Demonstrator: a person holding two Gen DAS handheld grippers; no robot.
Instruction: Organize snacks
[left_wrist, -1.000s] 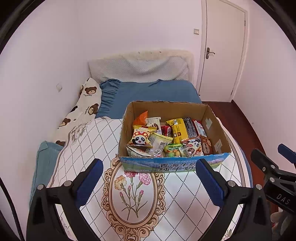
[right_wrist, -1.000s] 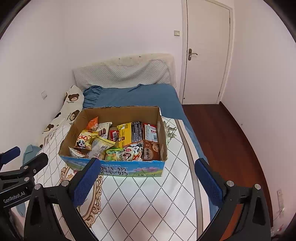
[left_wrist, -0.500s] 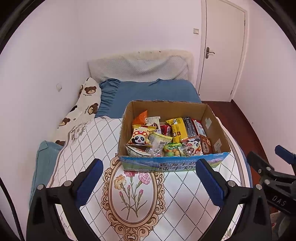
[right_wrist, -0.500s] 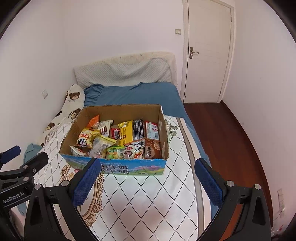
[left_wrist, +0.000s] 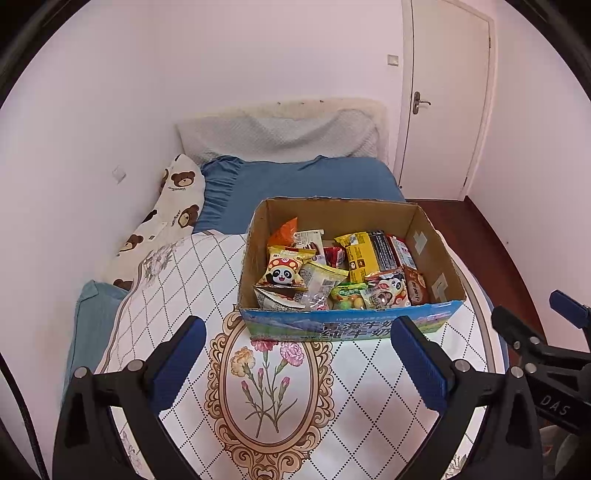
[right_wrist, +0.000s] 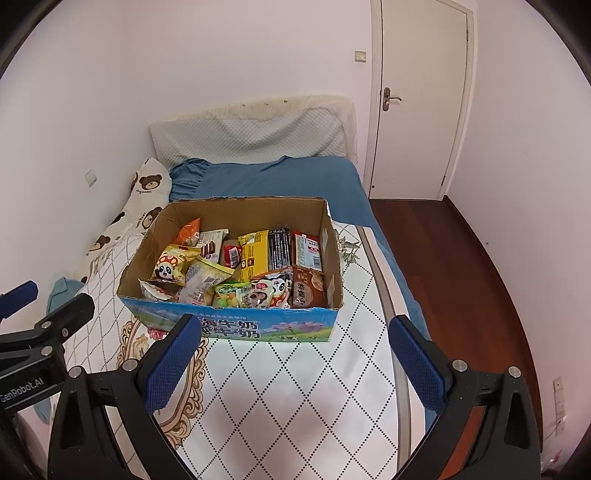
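Observation:
An open cardboard box (left_wrist: 432, 243) (right_wrist: 334, 266) with a blue printed front sits on the quilted white bedspread (left_wrist: 192, 280) (right_wrist: 295, 384). It holds several snack packs, among them a panda pack (left_wrist: 282, 271) (right_wrist: 168, 267), a yellow pack (left_wrist: 360, 254) (right_wrist: 255, 254) and a green pack (left_wrist: 347, 295) (right_wrist: 231, 293). My left gripper (left_wrist: 300, 345) hangs open just short of the box front, nothing between its blue pads. My right gripper (right_wrist: 293, 347) is open too, over the bedspread before the box. Each gripper shows at the edge of the other's view.
The bed runs back to a blue sheet (left_wrist: 303, 184), a grey pillow (left_wrist: 277, 133) and a bear-print cushion (left_wrist: 173, 206) by the left wall. A white door (right_wrist: 417, 99) and dark wooden floor (right_wrist: 450, 266) lie to the right of the bed.
Both views have shifted slightly: the box sits a little higher in the right wrist view, and the right gripper has moved a bit within the left view. Both grippers stay open and empty.

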